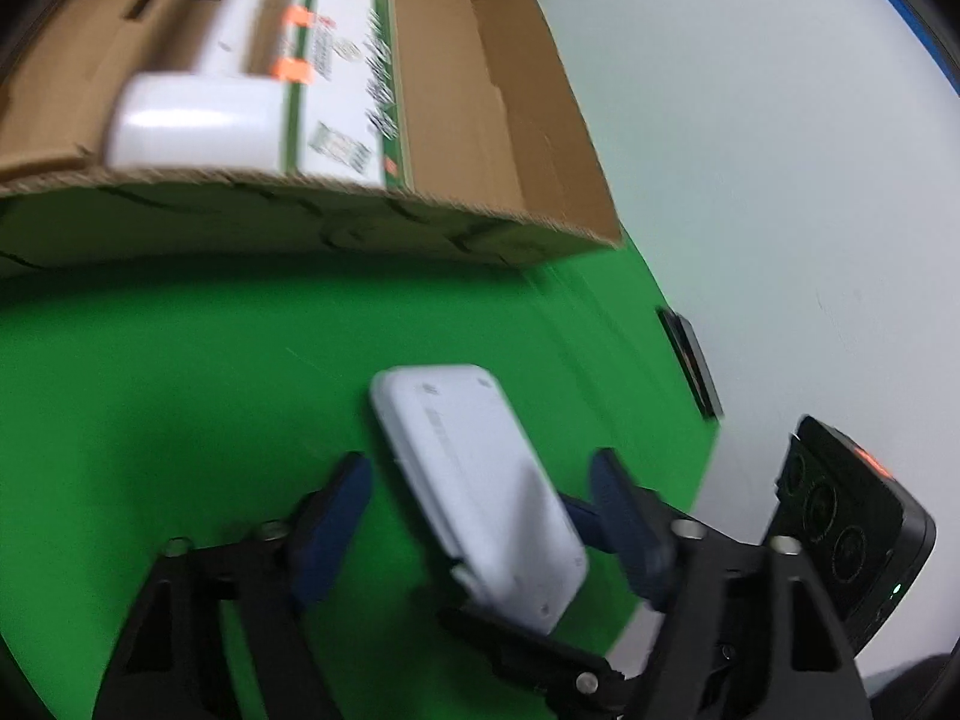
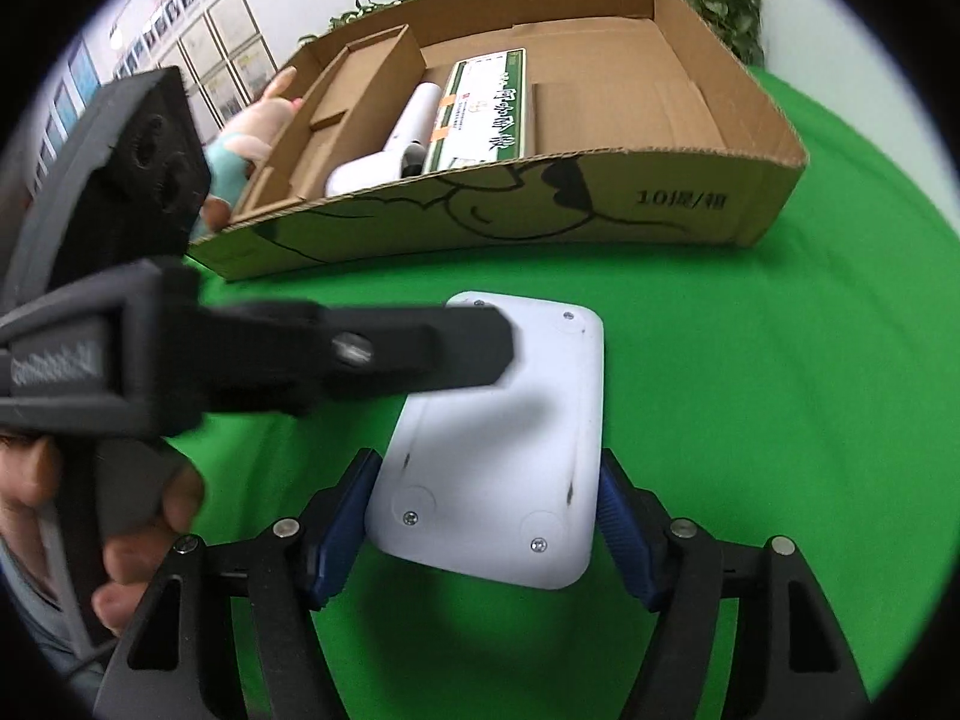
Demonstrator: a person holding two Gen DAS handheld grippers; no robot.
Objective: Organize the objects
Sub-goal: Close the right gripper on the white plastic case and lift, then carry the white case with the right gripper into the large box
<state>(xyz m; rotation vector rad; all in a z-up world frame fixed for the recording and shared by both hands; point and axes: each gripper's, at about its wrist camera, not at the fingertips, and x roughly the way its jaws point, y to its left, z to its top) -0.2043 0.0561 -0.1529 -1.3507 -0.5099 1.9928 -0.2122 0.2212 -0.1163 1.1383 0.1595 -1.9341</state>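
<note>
A flat white device [image 2: 498, 438] with rounded corners, its screwed underside up, hangs tilted above the green cloth [image 2: 780, 420]. My right gripper [image 2: 487, 456] is shut on it, a blue pad pressed against each long side. In the left wrist view the same white device [image 1: 480, 492] lies between the blue pads of my left gripper [image 1: 480, 459], which is open with a gap on both sides. One of the left gripper's fingers [image 2: 420, 354] reaches over the device's far end. A hand [image 2: 150, 510] holds that gripper.
An open cardboard box [image 2: 540, 210] stands behind the device, holding a white handheld appliance [image 2: 384, 162] and a green-and-white carton [image 2: 486, 108]. A pink and teal plush toy [image 2: 252, 144] sits at its left end. A dark flat object [image 1: 690, 360] lies at the cloth's edge.
</note>
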